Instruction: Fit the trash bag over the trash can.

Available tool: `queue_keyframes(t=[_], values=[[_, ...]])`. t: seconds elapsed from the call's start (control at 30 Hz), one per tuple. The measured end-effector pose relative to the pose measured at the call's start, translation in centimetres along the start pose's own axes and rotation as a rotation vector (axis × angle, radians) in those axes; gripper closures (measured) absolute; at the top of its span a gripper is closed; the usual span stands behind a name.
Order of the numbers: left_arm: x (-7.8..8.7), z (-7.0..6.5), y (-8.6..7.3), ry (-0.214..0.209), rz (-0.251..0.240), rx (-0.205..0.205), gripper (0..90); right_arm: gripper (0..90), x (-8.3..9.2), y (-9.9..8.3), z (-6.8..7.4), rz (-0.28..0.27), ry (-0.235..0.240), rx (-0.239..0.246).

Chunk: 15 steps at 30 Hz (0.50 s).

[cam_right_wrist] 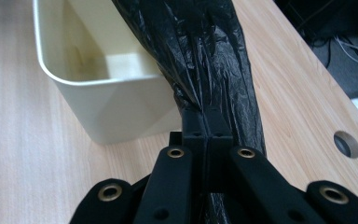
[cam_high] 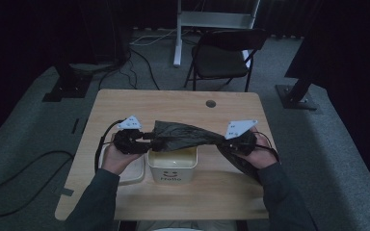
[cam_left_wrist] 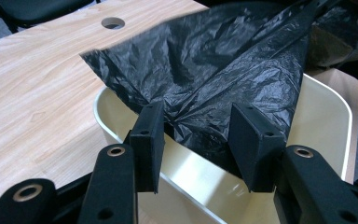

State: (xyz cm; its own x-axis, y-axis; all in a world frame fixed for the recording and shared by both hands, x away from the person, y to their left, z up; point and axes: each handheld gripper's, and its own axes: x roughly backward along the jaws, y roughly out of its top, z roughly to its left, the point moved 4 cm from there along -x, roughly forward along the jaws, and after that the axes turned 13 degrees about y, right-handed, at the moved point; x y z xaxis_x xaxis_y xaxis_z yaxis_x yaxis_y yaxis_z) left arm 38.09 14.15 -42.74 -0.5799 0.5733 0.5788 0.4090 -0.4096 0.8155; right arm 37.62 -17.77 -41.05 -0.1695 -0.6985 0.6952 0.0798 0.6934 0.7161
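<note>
A crinkled black plastic bag (cam_high: 185, 134) hangs stretched out sideways above the desk (cam_high: 173, 103), pulled into a long, wrinkled band with one end fanned out and the other gathered into a tight twist. Its middle sags over the open top of a cream-coloured bin (cam_high: 172, 166) with rounded corners, which stands upright near the desk's front edge. The bin's pale inside is bare, and the fanned end droops just over its rim.

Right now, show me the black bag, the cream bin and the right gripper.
black bag (cam_high: 185, 134), high view, its stretched middle.
cream bin (cam_high: 172, 172), high view, its front wall.
right gripper (cam_right_wrist: 206, 122), right gripper view, jaw tips clamping the bag.
</note>
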Motion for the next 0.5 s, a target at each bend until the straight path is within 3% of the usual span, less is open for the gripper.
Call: queue_keyframes(t=[0.27,0.5], values=[[-0.60,-0.31,-0.32,-0.009,0.020,-0.008,56.6,90.0,0.44,0.58,0.25,-0.069,0.048,-0.002],[-0.59,-0.36,-0.29,-0.011,0.017,-0.008,56.5,89.9,-0.21,0.75,0.28,-0.055,0.053,-0.002]])
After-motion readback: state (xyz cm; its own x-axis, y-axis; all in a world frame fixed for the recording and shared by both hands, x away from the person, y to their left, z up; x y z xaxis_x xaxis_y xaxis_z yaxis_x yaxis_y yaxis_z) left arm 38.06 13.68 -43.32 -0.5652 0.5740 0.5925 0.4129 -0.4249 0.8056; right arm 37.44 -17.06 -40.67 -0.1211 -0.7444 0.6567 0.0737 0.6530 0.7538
